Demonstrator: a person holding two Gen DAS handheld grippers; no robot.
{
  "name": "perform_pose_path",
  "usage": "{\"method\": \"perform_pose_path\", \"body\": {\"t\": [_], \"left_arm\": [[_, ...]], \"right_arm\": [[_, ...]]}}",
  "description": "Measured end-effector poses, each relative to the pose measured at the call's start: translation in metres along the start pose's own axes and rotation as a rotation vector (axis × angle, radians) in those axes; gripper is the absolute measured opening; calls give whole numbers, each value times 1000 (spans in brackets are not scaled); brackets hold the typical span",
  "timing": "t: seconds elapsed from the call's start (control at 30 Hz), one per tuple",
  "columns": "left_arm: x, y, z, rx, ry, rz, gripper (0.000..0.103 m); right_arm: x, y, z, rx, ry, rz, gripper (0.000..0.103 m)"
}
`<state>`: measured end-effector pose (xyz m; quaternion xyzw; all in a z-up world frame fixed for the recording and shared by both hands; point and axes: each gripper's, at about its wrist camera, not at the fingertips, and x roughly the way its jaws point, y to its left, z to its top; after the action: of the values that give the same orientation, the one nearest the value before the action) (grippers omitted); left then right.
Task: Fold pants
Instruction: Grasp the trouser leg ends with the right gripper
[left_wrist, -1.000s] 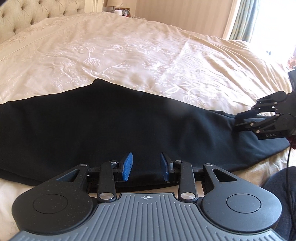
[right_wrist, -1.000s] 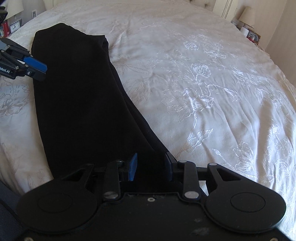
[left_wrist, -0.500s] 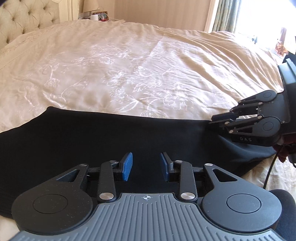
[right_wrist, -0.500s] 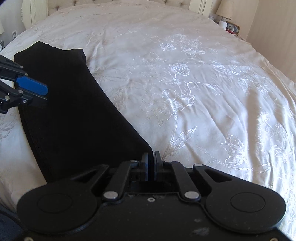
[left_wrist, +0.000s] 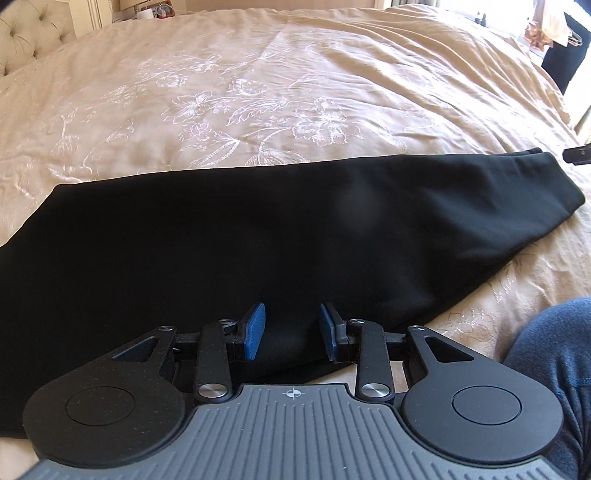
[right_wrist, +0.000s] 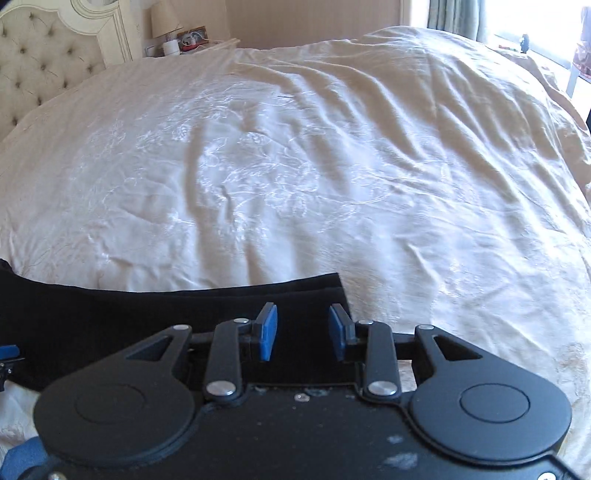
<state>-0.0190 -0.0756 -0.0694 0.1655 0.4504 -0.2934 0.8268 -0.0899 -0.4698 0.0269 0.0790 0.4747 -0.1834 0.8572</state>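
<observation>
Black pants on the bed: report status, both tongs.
Left tongs open over near edge of black fabric pants. Right tongs opening, over cuff end, nothing pinched. Pants flat on cream embroidered bedspread, nothing in the way.

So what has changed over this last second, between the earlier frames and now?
The right gripper pinched shut half a second ago; its jaws are now opening over the pants end, nothing pinched. It swung round to face across the bed, and has slid to the edge of the left view. The left gripper stayed part open over the pants, which lie flatter.
</observation>
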Motion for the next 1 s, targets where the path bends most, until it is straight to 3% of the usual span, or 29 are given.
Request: {"method": "perform_pose_path", "body": {"t": [0.13,0.3,0.33,0.37,0.5,0.6,0.67,0.73,0.83,1.0], "left_arm": [[3,1,3,-32,-3,6,32],[0,3,2,-67,-6,8,32],[-1,2,2,-69,-8,11,32],[-2,2,2,-70,-10,14,32],[-9,-1,4,-84,-27,23,32],[-16,-8,11,-75,-42,13,32],[-20,-15,16,-59,-46,22,32],[-25,-21,21,-49,-61,18,32],[-29,-32,35,-47,-66,0,32],[-24,-57,62,-35,-79,-46,32]], "right_arm": [[5,-16,-1,-26,-6,-5,36],[39,-16,2,-33,64,18,36],[38,-15,0,-40,61,21,30],[36,-12,1,-48,49,29,13],[30,-1,8,-127,-21,-27,12],[38,-5,14,-91,-28,-33,12],[42,-9,12,-72,-5,-32,19],[33,-18,10,1,-35,-48,22],[12,-39,1,169,-46,15,41],[-15,-56,-31,382,-40,57,48]]}}
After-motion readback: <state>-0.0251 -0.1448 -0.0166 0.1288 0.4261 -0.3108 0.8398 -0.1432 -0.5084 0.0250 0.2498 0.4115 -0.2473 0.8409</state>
